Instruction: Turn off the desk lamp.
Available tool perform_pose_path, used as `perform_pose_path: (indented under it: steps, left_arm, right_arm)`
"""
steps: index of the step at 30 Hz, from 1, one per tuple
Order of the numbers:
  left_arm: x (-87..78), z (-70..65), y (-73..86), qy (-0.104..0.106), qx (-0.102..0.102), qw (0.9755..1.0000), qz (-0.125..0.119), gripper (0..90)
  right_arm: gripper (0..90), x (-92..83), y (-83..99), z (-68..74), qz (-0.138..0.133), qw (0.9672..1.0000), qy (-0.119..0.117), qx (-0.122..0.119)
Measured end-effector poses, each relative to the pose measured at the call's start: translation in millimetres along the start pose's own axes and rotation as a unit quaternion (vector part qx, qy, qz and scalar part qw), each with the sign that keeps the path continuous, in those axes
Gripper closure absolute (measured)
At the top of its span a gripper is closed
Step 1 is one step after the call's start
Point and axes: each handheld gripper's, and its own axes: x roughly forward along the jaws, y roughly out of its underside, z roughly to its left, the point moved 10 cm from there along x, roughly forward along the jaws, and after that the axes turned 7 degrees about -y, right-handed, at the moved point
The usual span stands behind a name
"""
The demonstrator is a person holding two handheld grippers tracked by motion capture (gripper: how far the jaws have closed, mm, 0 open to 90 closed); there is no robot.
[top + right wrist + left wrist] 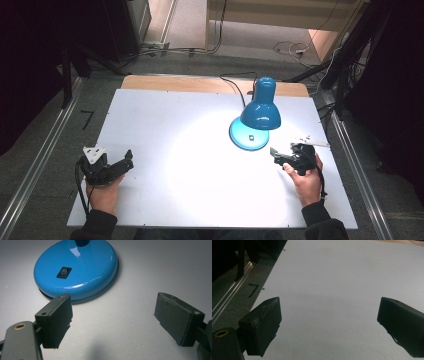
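A blue desk lamp [261, 107] stands right of the middle of the white table [165, 125], lit and casting a bright pool on the board. Its round base [76, 267] carries a black rocker switch [64, 272]. My right gripper [276, 155] is held just right of the base, pointing left at it; in the right gripper view the right gripper [113, 320] is open and holds nothing, the base just beyond its left jaw. My left gripper [126, 161] rests near the table's left front, and in the left gripper view the left gripper [329, 322] is open over bare board.
The lamp's black cord [239, 87] runs back over the table's far wooden edge [200, 82]. Metal rails [37, 165] flank the table on both sides. Cables [290, 48] lie on the floor beyond.
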Motion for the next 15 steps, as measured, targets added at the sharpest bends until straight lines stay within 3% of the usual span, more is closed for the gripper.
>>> perform_pose_path:
  steps: [15]
  left_arm:
    - [0.5,-1.3,0.1,0.001,0.001,1.0,0.001,6.1]
  right_arm:
    - [14.5,12.1,-8.3,8.4,-0.003,1.0,-0.006,-0.003]
